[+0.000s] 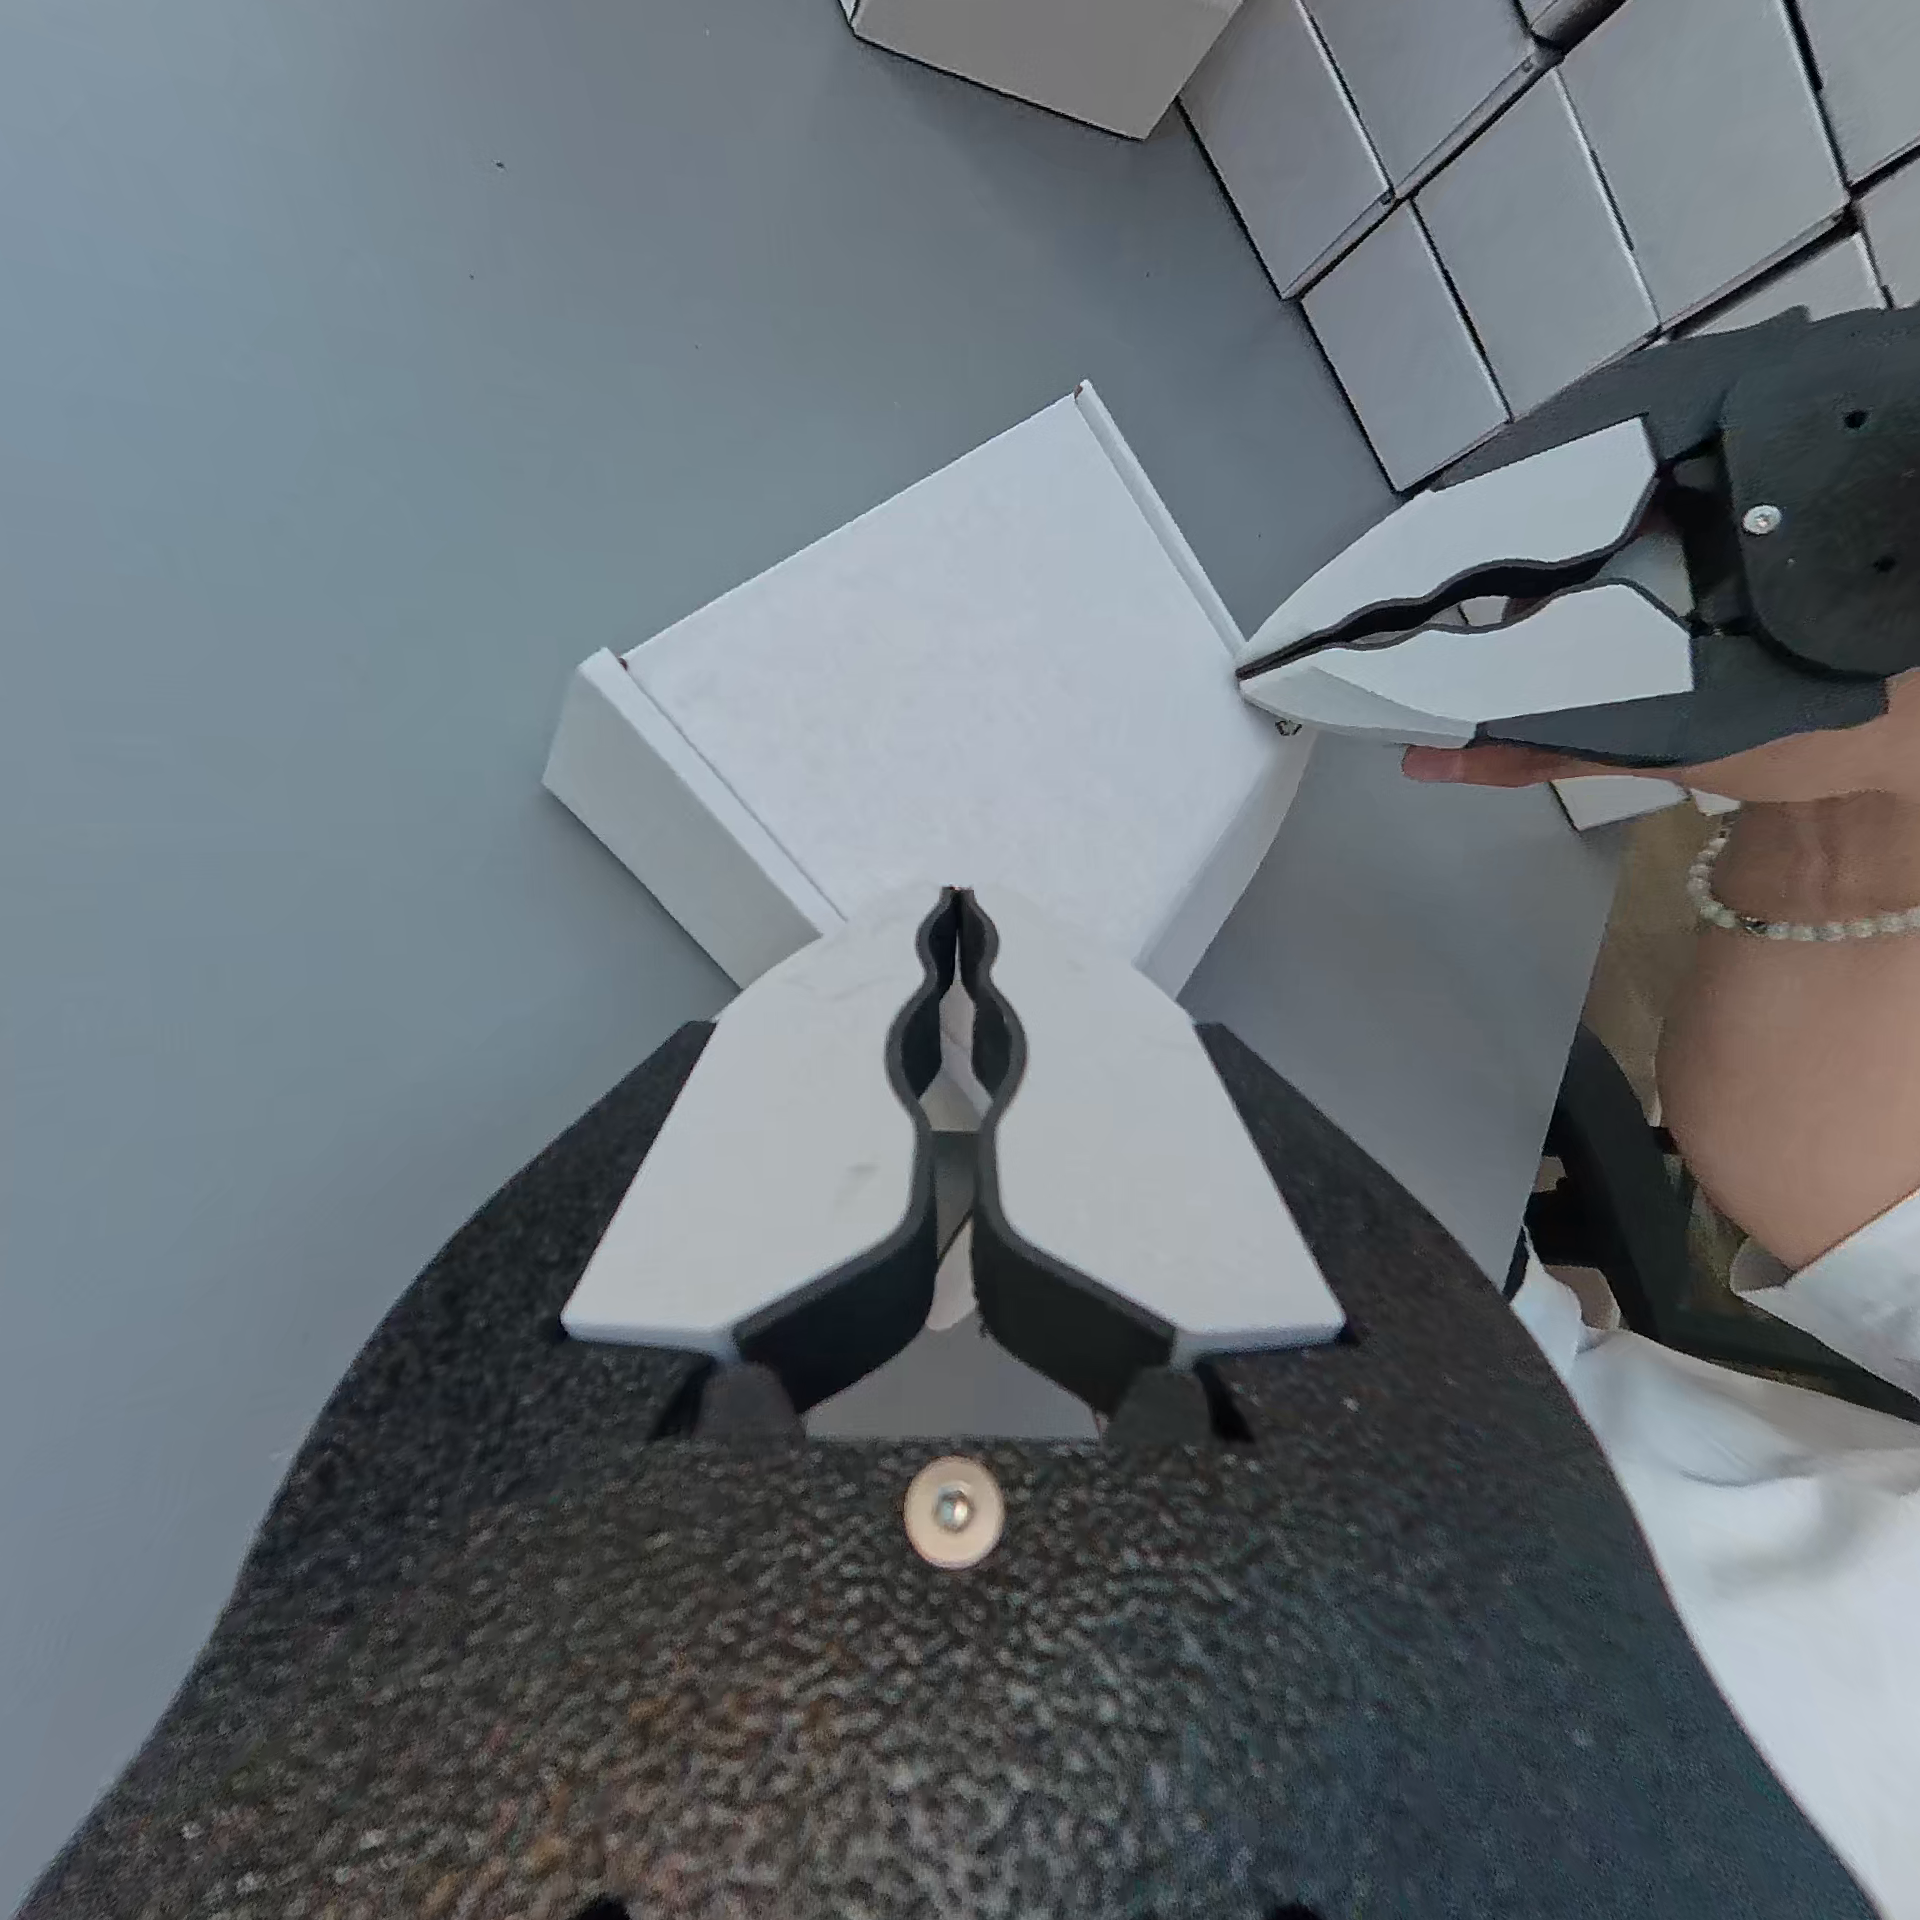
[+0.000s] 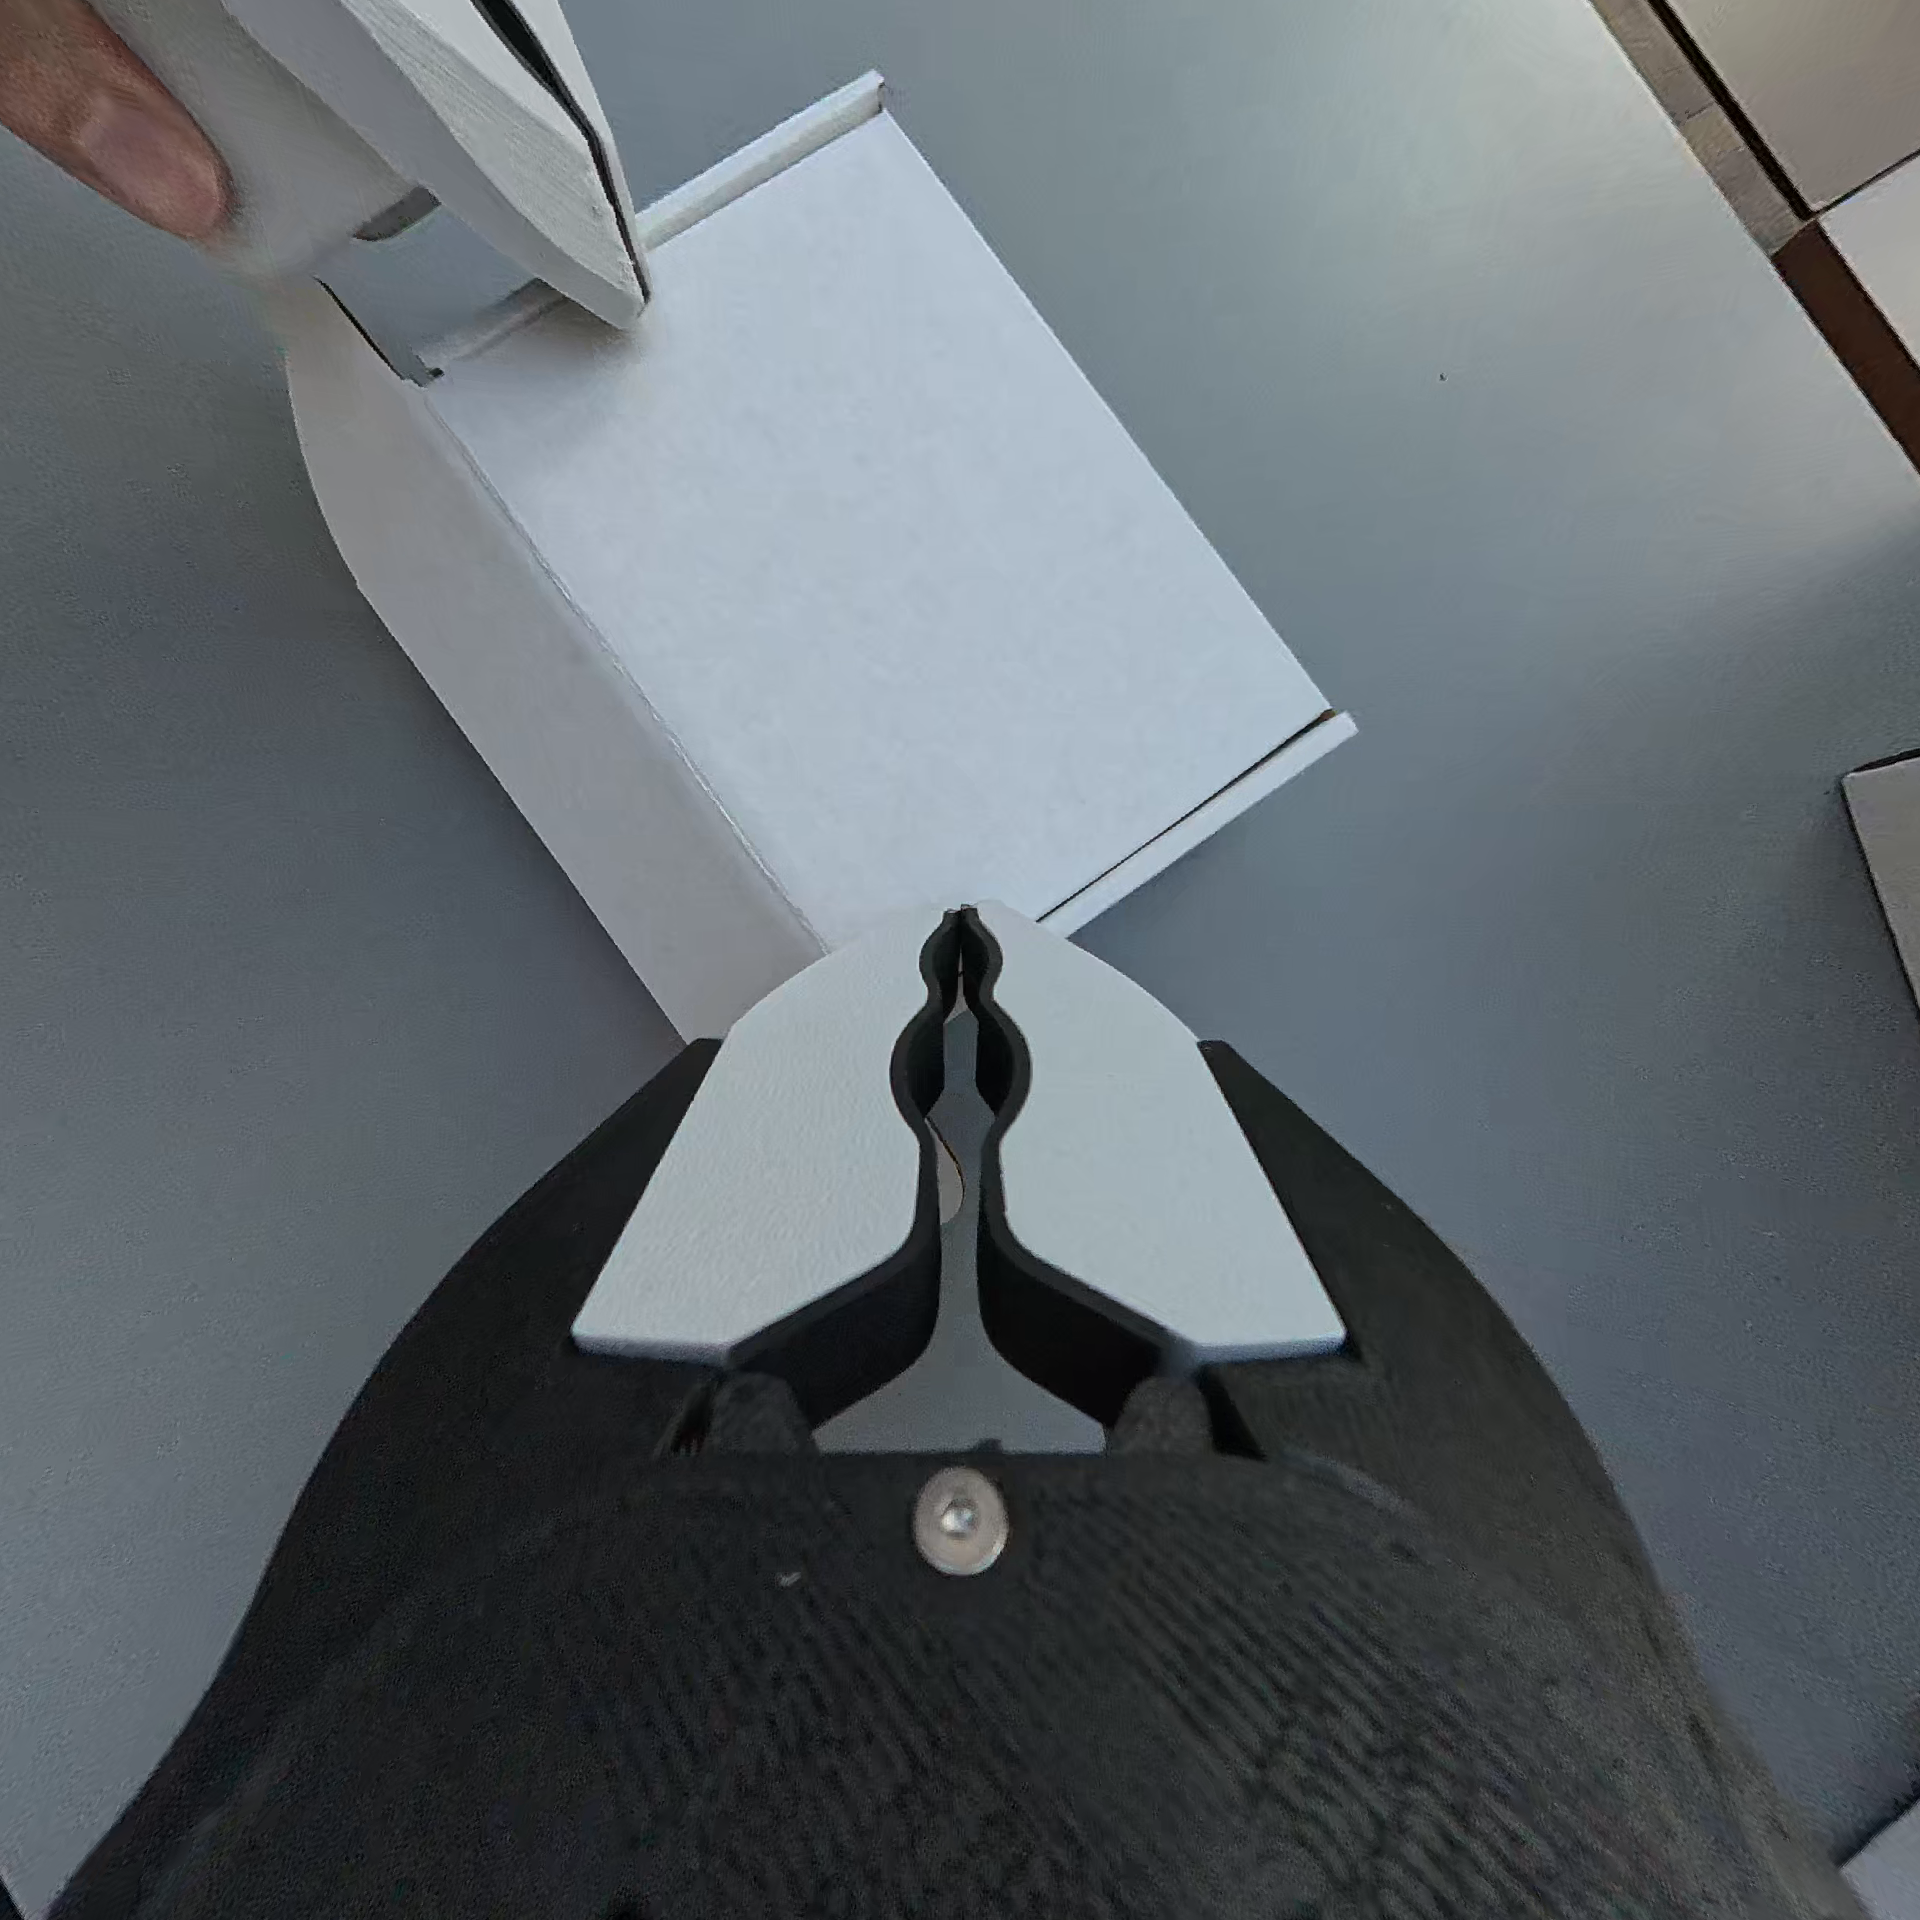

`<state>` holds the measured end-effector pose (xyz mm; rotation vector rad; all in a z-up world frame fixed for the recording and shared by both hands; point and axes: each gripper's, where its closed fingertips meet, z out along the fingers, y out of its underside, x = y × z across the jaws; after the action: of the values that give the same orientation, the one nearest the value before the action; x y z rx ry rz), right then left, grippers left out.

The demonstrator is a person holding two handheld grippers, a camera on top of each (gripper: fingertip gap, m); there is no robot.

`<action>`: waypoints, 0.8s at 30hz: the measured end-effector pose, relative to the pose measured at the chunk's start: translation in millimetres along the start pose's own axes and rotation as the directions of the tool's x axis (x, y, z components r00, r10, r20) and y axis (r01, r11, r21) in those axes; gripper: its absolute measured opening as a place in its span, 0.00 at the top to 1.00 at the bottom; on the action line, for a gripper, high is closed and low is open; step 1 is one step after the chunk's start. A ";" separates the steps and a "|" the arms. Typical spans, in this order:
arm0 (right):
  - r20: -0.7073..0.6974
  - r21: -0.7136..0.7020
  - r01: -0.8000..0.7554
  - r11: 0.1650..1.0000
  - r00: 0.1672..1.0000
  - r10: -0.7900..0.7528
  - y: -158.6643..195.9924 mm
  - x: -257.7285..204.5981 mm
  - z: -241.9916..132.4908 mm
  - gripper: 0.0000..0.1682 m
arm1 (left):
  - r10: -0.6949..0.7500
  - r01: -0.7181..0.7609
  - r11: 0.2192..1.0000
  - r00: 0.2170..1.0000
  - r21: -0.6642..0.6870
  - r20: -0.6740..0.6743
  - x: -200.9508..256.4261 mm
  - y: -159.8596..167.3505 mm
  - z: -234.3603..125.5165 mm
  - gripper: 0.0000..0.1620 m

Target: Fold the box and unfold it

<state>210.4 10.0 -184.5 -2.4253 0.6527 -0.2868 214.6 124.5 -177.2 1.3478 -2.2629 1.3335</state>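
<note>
White box [image 2: 852,561] sits folded on the grey counter [image 1: 260,520] – plenty of bare room around it. Left gripper [image 1: 956,902] and right gripper [image 2: 961,914] both pinched together, empty, tips at opposite box corners. Stacked boxes [image 1: 1558,208] run off-frame.

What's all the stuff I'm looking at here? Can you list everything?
Folded box: one, white cardboard, closed, lying on the table between the two tongs.
Table: one, grey, under everything.
Stacked boxes: many, white, piled at the table's far side in the left wrist view.
Flat cardboard pieces: a few, white, at the right edge of the right wrist view.
Bead bracelet: one, pale, on the person's wrist.
Left tongs: one, black with white fingers, shut, at one corner of the box.
Right tongs: one, same colours, shut, at the opposite corner.
Person's hand: holding the right tongs.
</note>
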 end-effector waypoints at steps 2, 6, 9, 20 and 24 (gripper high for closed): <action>0.017 0.060 -0.074 0.995 0.997 0.074 -1.5 7.7 -7.5 0.94 | -0.018 0.025 0.994 0.998 0.107 -0.061 8.9 -15.7 -13.6 1.00; 0.106 0.267 -0.278 0.923 0.960 0.259 -12.5 26.9 -32.6 0.83 | -0.008 0.016 0.996 0.997 0.093 -0.076 12.1 -15.2 -27.2 1.00; 0.228 0.308 -0.439 0.844 0.895 0.383 -12.3 37.5 -38.2 0.74 | 0.000 0.000 1.000 1.000 0.014 -0.030 4.2 -5.1 -20.5 1.00; 0.470 0.116 -0.700 0.705 0.664 0.582 2.4 41.7 -10.8 0.48 | 0.017 -0.016 1.000 0.999 -0.003 0.043 -10.9 7.5 -10.8 1.00; 0.562 0.049 -0.803 0.594 0.514 0.648 -6.7 44.8 -2.5 0.48 | 0.023 -0.023 1.000 0.997 0.011 0.074 -15.9 9.5 -15.4 1.00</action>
<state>250.4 -9.7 -176.3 -1.5909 1.2188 0.5502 212.2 147.8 -182.8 1.4011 -2.3284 1.3277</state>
